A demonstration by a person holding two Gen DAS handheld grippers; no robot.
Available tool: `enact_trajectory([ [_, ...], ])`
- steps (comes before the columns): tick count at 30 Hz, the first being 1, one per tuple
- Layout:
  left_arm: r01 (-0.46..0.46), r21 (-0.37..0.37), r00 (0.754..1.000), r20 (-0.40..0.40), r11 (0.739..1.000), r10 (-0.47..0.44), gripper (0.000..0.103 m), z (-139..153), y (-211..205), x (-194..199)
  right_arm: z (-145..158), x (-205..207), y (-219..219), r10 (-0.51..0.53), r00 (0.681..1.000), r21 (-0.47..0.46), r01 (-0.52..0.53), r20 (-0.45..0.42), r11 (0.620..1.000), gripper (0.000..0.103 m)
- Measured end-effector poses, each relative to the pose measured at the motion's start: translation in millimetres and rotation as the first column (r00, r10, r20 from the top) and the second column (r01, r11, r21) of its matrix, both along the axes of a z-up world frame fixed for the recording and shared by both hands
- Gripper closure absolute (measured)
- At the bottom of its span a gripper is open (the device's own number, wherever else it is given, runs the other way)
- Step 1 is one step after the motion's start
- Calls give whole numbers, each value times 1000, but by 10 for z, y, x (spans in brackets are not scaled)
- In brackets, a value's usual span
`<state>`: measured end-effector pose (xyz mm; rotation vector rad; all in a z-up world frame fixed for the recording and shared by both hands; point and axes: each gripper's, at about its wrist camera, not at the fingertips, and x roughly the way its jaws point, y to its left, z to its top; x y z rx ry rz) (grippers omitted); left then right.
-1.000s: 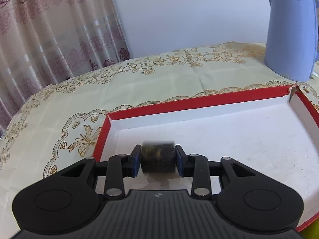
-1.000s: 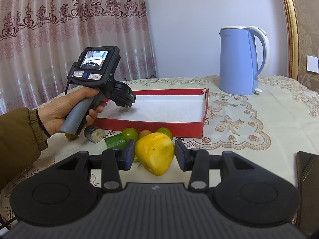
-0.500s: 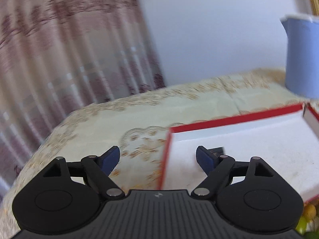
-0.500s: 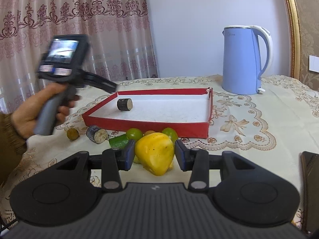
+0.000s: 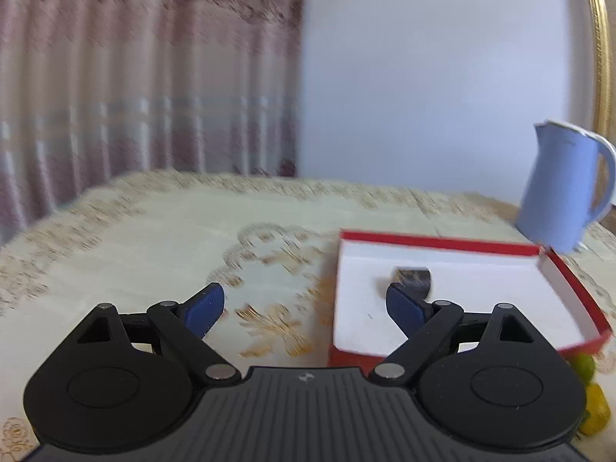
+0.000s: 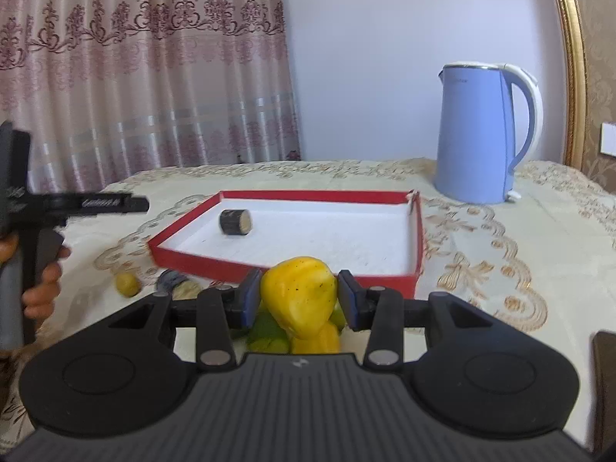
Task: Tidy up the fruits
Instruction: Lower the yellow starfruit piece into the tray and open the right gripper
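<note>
Only 1 dark chunk (image 6: 235, 222) in the red tray (image 6: 285, 275) so far. Left gripper (image 5: 304, 306) spread, empty; right gripper (image 6: 299, 297) pinching yellow fruit (image 6: 298, 295) just before tray. Limes, bits on counter (image 6: 500, 269) left.

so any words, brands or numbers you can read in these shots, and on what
None can be read for certain.
Left gripper: white lettering along its side, too blurred to read.
Blue kettle: faint small print near the top rim, too small to read.
Right gripper: a small white logo mark on its body, no letters.
</note>
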<state>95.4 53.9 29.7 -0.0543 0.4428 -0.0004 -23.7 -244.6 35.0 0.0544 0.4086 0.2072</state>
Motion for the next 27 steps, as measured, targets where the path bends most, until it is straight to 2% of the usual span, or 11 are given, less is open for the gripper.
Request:
enact_trajectory([
  [3,7,-12,1000,3,1000,-7,11,-40,24,-27,37,108,-7,-9,1000,3,9,12,1000,63],
  [13,-13,49,1000,9,999,13,11,-82,-30,-33,77,561,4,-21,1000,-36,20,-1,999,63],
  [19,-34,83,999,-3,996,34,11,-103,-48,-8,136,1077,-68,-12,998,-34,10,-55,999,63],
  [27,-60,50,998,-14,997,61,10,-100,43,17,-4,1773,-88,-76,988,-80,66,-133,995,63],
])
